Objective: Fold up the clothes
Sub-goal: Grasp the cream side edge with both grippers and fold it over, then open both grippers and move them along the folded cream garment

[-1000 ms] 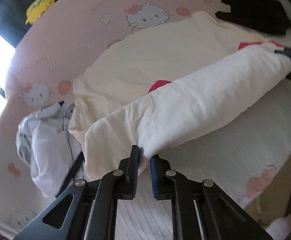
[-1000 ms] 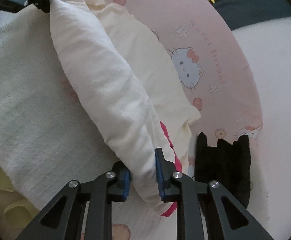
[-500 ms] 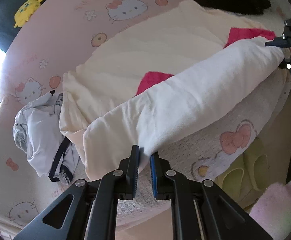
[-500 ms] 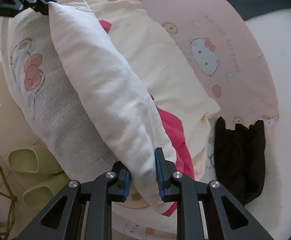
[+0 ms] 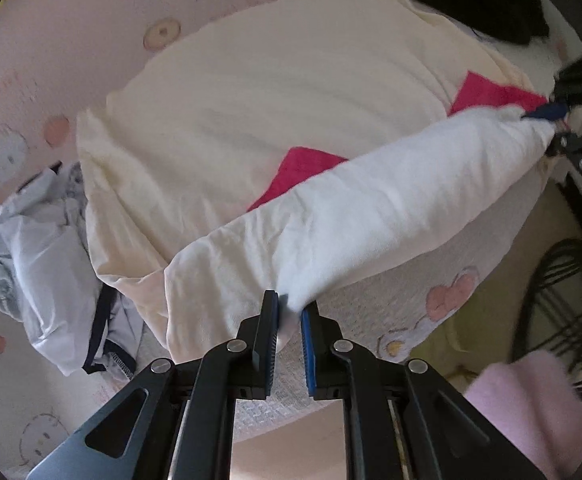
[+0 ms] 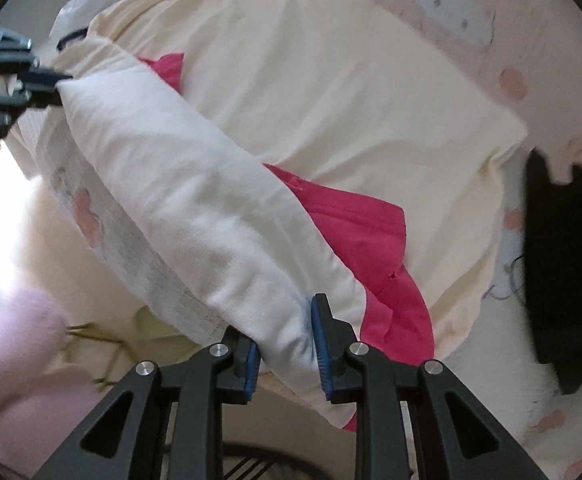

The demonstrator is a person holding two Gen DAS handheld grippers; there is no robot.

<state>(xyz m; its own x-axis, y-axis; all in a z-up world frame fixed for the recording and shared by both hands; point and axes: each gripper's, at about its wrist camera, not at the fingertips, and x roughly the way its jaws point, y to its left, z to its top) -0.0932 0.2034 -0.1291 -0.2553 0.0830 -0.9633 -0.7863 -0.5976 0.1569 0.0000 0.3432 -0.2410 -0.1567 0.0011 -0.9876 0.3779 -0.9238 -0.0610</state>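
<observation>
A cream garment (image 5: 275, 92) with pink-red patches (image 5: 295, 176) lies spread on the pink Hello Kitty bed (image 5: 51, 52). Its near edge (image 5: 371, 212) is lifted and stretched between my two grippers. My left gripper (image 5: 289, 312) is shut on one corner of that edge. My right gripper (image 6: 285, 340) is shut on the other corner, and shows at the right of the left wrist view (image 5: 551, 118). In the right wrist view the garment (image 6: 331, 72) slopes up to the left gripper (image 6: 43, 80), with red fabric (image 6: 355, 236) showing under the lifted edge.
A crumpled white-grey garment (image 5: 39, 256) lies left of the cream one. A black garment (image 5: 483, 4) lies at the far right of the bed, also in the right wrist view (image 6: 567, 264). The bed edge, floor, a fluffy pink thing (image 5: 531, 404) and a black wire frame (image 5: 563, 292) are below.
Both grippers have lifted and pulled the held edge back toward the bed's near side. More of the red patches, the bed edge and the floor now show.
</observation>
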